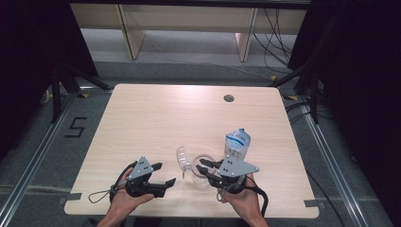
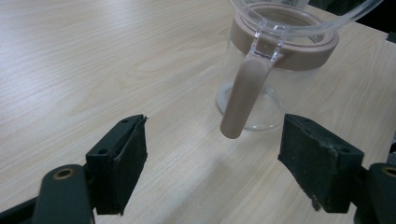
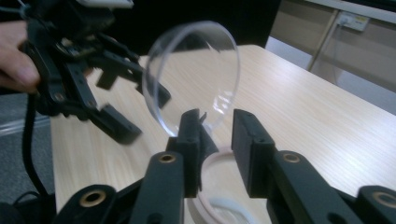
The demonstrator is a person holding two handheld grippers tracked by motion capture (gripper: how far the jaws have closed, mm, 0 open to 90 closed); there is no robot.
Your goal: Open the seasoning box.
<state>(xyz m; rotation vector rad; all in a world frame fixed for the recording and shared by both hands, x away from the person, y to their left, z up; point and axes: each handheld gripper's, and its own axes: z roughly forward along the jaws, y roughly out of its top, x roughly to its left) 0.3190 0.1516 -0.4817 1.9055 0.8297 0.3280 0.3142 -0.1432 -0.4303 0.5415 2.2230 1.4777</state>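
The glass jar [image 1: 204, 166] stands upright on the table [image 1: 142, 123], near the front edge and between the two hands, so that either tool can reach it without stretching. Its hinged lid [image 1: 183, 158] is swung up and stands nearly vertical on the left side of the mouth, which leaves the opening clear. The right hand-held gripper [image 1: 204, 166] sits directly over the rim; in the right gripper view its jaws are parted a little, with the lower edge of the lid [image 3: 196, 74] close to the left pad, and no firm clamping on it can be confirmed. This placement suggests that the right tool is positioned to control the lid rather than the body. The left hand-held gripper [image 1: 164, 174] rests just beside the jar with its jaws spread wide and nothing between them; in the left gripper view it is aimed at the handle [image 2: 243, 98], probably in readiness to steady the vessel. The jar [image 2: 275, 70] has a clear cylindrical body, a pinkish-beige collar around the neck, and a matching beige handle that hangs down from a transparent hinge bracket. The lid is a clear, shallow disc. A plastic water bottle [image 1: 237, 143] stands just behind the jar, to its right.
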